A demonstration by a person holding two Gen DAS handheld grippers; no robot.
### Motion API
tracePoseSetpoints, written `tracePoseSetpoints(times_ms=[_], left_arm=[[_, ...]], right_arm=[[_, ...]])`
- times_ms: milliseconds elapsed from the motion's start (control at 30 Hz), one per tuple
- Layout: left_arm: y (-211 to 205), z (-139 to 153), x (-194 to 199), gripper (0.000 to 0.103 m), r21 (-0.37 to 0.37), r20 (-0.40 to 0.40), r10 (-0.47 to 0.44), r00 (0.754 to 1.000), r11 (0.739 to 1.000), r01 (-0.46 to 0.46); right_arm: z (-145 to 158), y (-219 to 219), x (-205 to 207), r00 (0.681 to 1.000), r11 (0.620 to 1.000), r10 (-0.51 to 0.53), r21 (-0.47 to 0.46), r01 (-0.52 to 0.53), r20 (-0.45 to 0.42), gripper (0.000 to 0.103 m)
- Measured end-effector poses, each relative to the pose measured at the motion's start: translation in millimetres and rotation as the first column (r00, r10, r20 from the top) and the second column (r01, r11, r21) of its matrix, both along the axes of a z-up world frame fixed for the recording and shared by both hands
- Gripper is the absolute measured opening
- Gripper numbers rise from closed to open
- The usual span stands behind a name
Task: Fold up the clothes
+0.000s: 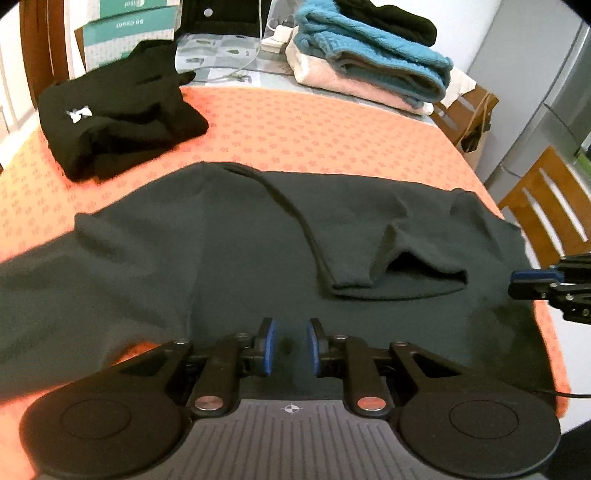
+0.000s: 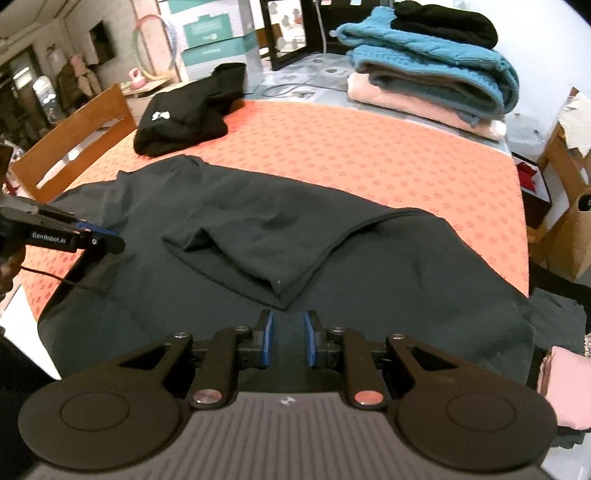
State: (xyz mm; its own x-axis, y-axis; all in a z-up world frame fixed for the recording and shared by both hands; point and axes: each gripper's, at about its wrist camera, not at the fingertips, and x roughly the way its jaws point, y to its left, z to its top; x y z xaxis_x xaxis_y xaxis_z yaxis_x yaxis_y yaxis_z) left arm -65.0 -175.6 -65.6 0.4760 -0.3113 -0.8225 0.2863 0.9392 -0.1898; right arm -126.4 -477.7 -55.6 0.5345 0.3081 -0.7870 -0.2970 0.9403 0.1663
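Over dark garment (image 1: 229,266), left hand-held gripper (image 1: 289,347) and right hand-held gripper (image 2: 288,339), both seemingly parted, empty.

sweater (image 1: 221,258) runs off the left edge in the left wrist view; its near hem's hidden behind the gripper body; box (image 1: 129,22) lettering too blurry to read

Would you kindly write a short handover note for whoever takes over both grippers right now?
Left gripper: open, empty, over the near edge of the dark grey sweater.
Right gripper: open, empty, just short of the folded-in sleeve.
The sweater lies spread on the orange patterned tablecloth.
Done: one sleeve folded across the body; the black logo garment sits folded at the far left.
Left: the remaining folds.
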Motion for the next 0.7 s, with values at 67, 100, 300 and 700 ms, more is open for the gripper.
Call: tracePoseSetpoints(times_ms=[67,100,300,700], left_arm=[[-4.3,-2.2,3.8,0.023,0.016,0.006,0.003,1.0,1.0,-0.004],[-6.3,-3.3,5.7,0.024,0.019,0.007,0.004,1.0,1.0,-0.004],[-21.4,-10.8,18.0,0.028,0.026,0.009,-0.03,1.0,0.999,0.03],[-46.6,-19.3,25.6,0.01,0.137,0.083,-0.169,0.982,0.978,0.156]], right_arm=[[-1.0,4.0,3.1,1.0,1.0,-0.013,0.004,0.013,-0.005,0.023],[-2.0,6.6,4.7,1.0,1.0,-0.02,0.006,0.02,-0.008,0.025],[-15.3,23.9,16.6,0.999,0.999,-0.04,-0.01,0.04,-0.022,0.025],[-34.0,40.6,36.1,0.999,0.992,-0.025,-0.124,0.028,0.024,0.006]])
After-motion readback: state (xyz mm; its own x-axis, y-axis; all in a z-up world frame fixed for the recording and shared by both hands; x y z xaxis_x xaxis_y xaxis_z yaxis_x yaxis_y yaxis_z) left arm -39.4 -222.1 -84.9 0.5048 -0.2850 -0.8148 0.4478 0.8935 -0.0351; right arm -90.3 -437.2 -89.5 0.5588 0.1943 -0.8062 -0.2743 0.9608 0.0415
